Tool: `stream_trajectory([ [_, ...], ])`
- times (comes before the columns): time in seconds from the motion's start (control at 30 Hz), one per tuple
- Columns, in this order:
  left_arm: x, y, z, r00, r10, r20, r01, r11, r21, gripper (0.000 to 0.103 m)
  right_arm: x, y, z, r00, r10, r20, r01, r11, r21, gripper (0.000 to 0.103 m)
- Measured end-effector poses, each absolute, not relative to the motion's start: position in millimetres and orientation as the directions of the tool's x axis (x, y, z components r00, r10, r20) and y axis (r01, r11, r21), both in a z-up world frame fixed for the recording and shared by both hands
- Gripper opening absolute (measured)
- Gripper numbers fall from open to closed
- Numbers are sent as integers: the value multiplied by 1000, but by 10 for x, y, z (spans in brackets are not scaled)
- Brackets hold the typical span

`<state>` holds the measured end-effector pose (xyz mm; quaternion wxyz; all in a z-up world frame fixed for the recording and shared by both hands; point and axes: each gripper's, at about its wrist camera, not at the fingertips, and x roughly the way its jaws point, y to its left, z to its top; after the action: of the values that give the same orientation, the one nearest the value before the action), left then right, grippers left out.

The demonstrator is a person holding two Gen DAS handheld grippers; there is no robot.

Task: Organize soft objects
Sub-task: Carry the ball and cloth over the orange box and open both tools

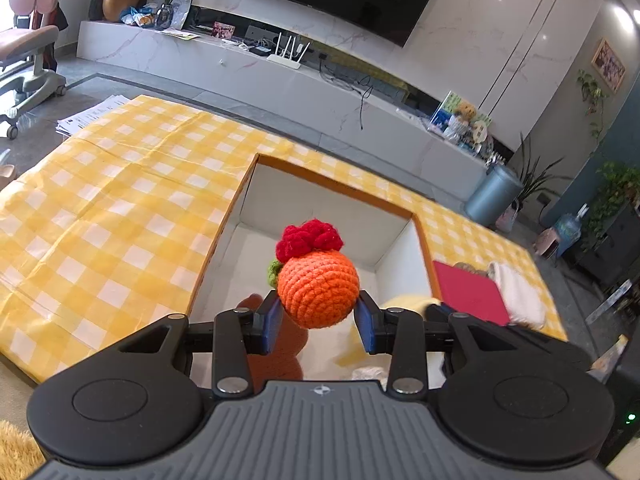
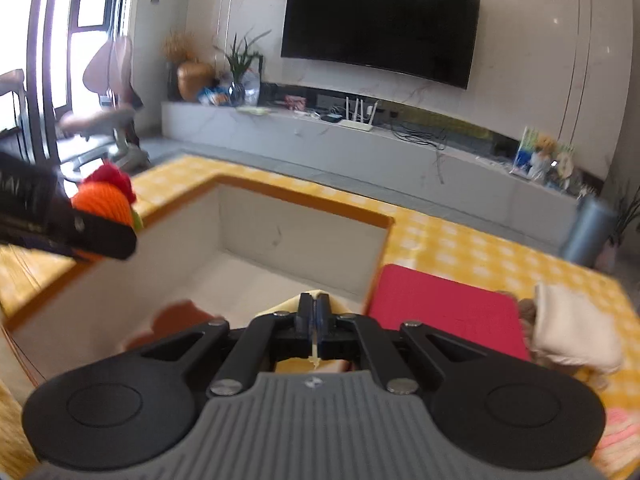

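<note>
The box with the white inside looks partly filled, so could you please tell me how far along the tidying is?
Done: a brown soft piece lies in the box. In hand: the left claw holds the orange crocheted ball above it; the right claw pinches yellow fabric. Left: the red pad and white cloth outside.

Two fisheye wrist views tilt down over an open white box (image 1: 316, 204) on the yellow-checked counter (image 1: 120, 200), both facing the wall-mounted television (image 2: 380, 24). The left view sits close above the box; the right view, beside it, shares the box, red pad (image 2: 444, 312) and television wall.
</note>
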<state>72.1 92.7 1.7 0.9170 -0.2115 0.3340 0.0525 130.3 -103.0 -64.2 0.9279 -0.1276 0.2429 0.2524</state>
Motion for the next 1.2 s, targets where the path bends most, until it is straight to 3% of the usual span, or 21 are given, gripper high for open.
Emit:
stream_trajectory([
  [0.2, 711, 749, 37, 765, -27, -644, -182, 949, -256, 44, 1324, -1199, -650, 750, 407, -521, -516, 854, -75, 0],
  [0.23, 705, 719, 49, 767, -28, -641, -174, 953, -250, 44, 1306, -1202, -638, 764, 401, -506, -509, 856, -90, 4],
  [0.33, 710, 653, 37, 768, -26, -640, -162, 959, -234, 44, 1277, -1215, -610, 808, 357, -468, -465, 875, -135, 34],
  [0.5, 775, 534, -9, 780, -46, -624, -99, 975, -197, 44, 1232, -1361, -515, 815, 374, -442, -445, 893, -64, 42],
  [0.7, 982, 415, -181, 763, -19, -646, -98, 985, -145, 44, 1161, -1451, -489, 829, 357, -430, -416, 908, -48, 45],
  [0.87, 1076, 366, -330, 732, -49, -679, -93, 981, -171, 44, 1181, -1514, -482, 830, 345, -437, -392, 920, -19, 45],
  [1.0, 1084, 291, -360, 728, -16, -685, -73, 992, -101, 45, 1170, -1529, -477, 835, 340, -433, -387, 922, -21, 45],
  [1.03, 1073, 283, -340, 731, -13, -682, -71, 993, -96, 47, 1167, -1529, -474, 835, 337, -434, -385, 922, -25, 45],
  [1.1, 1047, 276, -316, 739, -28, -673, -57, 993, -104, 63, 1165, -1557, -467, 839, 332, -432, -380, 925, -28, 45],
  [1.13, 1030, 266, -300, 747, -39, -664, -44, 993, -108, 78, 1163, -1565, -461, 839, 331, -432, -379, 925, -28, 45],
  [1.2, 983, 233, -265, 767, -35, -641, -29, 996, -89, 83, 1159, -1602, -452, 842, 328, -428, -373, 928, -22, 45],
])
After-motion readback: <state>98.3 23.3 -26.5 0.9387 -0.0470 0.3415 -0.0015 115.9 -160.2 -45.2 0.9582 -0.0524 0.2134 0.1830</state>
